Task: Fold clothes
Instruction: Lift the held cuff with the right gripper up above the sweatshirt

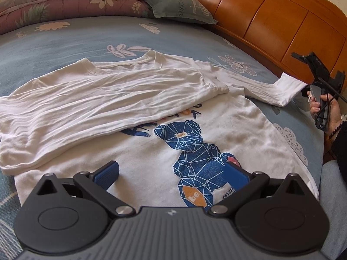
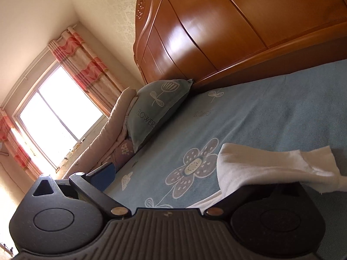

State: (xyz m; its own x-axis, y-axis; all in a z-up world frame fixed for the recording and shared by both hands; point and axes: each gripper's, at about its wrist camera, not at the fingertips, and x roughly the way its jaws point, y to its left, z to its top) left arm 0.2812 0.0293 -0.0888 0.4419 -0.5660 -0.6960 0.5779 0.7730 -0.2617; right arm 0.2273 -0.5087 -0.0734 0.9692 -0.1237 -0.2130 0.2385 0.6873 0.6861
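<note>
Left wrist view: the left claw (image 1: 171, 174) hovers spread wide over a wrinkled white shirt (image 1: 151, 112) lying on the blue bed sheet (image 1: 65, 39). The right claw (image 2: 173, 179) is parted too, the soft ribbed cuff (image 2: 275, 169) draped over one finger.

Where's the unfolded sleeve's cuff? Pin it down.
In the left wrist view the cuff lies at the far right of the white shirt, on the blue bedsheet near the wooden headboard, at the right gripper.
</note>
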